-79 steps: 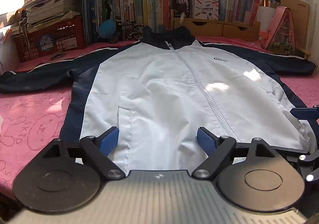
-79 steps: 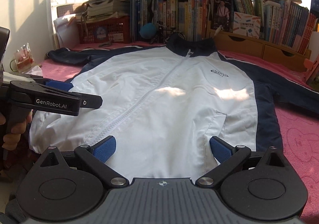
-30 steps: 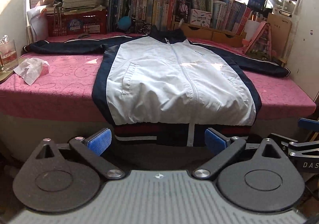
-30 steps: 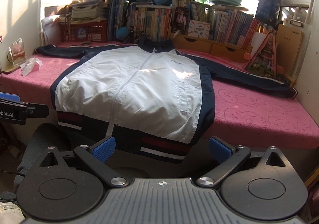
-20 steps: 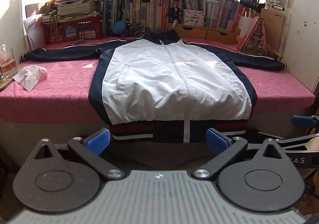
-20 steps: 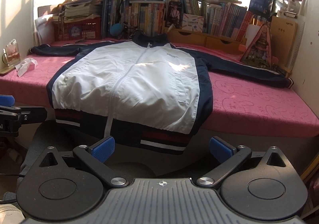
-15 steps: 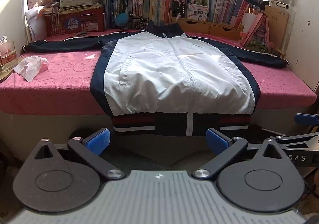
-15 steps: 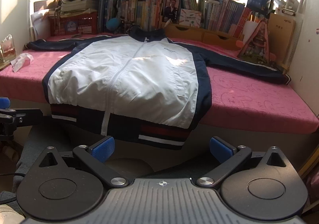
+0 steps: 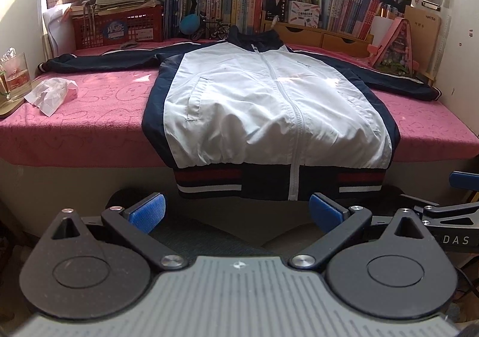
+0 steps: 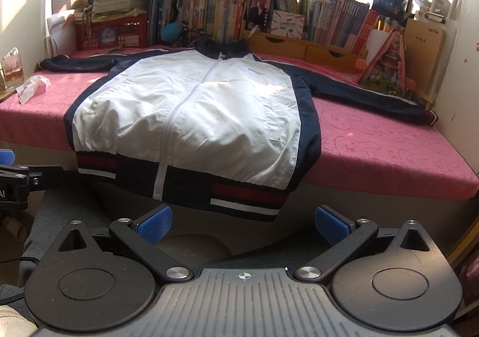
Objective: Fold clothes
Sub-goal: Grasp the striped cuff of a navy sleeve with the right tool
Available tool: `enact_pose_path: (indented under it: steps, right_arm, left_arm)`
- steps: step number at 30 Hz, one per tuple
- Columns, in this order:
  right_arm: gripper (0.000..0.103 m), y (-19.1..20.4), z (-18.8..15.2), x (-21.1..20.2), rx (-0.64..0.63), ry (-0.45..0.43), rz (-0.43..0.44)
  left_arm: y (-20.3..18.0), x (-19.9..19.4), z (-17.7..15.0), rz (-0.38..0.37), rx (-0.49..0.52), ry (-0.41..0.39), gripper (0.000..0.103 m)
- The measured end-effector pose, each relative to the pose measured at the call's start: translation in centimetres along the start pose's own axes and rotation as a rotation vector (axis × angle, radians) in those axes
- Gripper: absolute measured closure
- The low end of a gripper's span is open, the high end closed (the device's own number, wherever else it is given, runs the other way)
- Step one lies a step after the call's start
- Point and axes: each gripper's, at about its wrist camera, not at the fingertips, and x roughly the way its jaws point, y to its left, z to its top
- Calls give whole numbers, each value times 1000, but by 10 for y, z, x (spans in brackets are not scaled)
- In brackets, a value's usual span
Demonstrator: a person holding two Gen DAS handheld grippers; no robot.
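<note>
The white zip-up jacket with navy sleeves and side panels (image 9: 269, 103) lies face up on the pink patterned bed cover (image 9: 104, 115), zipped closed, with its collar toward the bookshelf. Both sleeves are spread out sideways, and the striped navy, red and white hem band (image 9: 278, 179) hangs over the front edge of the bed. This flat, open layout looks to me like a preparation: every part is easy to reach and no fold is made yet.

Your left gripper (image 9: 236, 212) is in front of the bed, below the hem, with its blue pads wide apart and nothing between them. Your right gripper (image 10: 244, 224) is in the same way: spread, empty, near the hem's right corner but not touching it. I think you hold both back here to see the whole garment before you choose a sleeve or a hem corner.

On the left of the cover lies a crumpled white tissue (image 9: 49, 93), well apart from the jacket.
</note>
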Motion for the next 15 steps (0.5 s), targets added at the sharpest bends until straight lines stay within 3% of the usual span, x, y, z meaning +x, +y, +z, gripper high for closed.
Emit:
enact_pose_path:
  steps: [4, 6, 8, 10, 12, 15]
  right_arm:
    - [0, -4, 5, 1, -9, -21, 10]
    - [0, -20, 25, 3, 33, -124, 44]
    - [0, -46, 54, 13, 176, -247, 54]
    - [0, -86, 80, 35, 366, -340, 54]
    - [0, -130, 94, 57, 528, -376, 36]
    - [0, -200, 99, 86, 665, -405, 7]
  left_arm:
    - [-4, 10, 20, -36, 51, -25, 0]
    - [-11, 33, 53, -59, 55, -76, 0]
    - [-19, 63, 92, -60, 31, -119, 0]
    - [-20, 88, 120, -25, -21, -111, 0]
    - [-15, 105, 139, -28, -44, -128, 0]
    - [-8, 123, 151, 5, -24, -127, 0]
